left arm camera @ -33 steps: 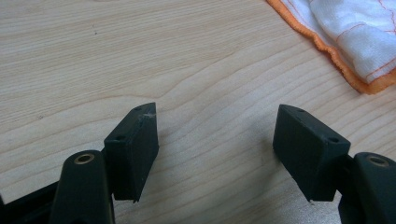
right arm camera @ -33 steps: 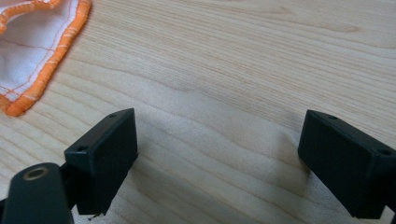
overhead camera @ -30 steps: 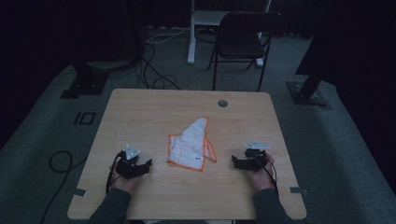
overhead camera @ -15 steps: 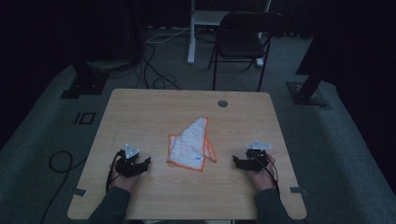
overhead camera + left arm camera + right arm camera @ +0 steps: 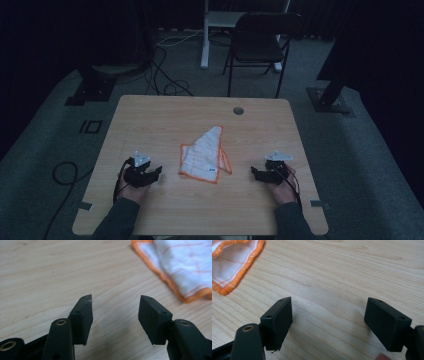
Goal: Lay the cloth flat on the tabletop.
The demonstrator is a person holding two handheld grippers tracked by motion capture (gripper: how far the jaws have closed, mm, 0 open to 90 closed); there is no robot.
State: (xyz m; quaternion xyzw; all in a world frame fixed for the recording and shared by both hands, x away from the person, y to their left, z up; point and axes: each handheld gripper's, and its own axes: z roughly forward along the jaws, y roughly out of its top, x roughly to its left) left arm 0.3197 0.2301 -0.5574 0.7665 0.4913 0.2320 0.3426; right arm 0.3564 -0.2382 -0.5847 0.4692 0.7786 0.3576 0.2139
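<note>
Resting low, seemingly on the table (image 5: 165, 125), left gripper (image 5: 156, 172) and right gripper (image 5: 255, 173) flank the cloth (image 5: 204, 156), jaws apart, the right's just narrowing.

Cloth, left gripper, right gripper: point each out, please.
cloth (image 5: 204, 155), high view, white middle.
left gripper (image 5: 156, 171), high view, between its fingertips.
right gripper (image 5: 254, 172), high view, between its fingertips.

- In the left gripper view, the cloth (image 5: 185, 267) ran off the top and right edges and lay blurred.
- In the right gripper view, the cloth was cut by the top-left corner.
- In the high view, the small label near the cloth's near edge was too small to read.
- The person's sleeves (image 5: 116, 222) were cropped at the bottom edge.
</note>
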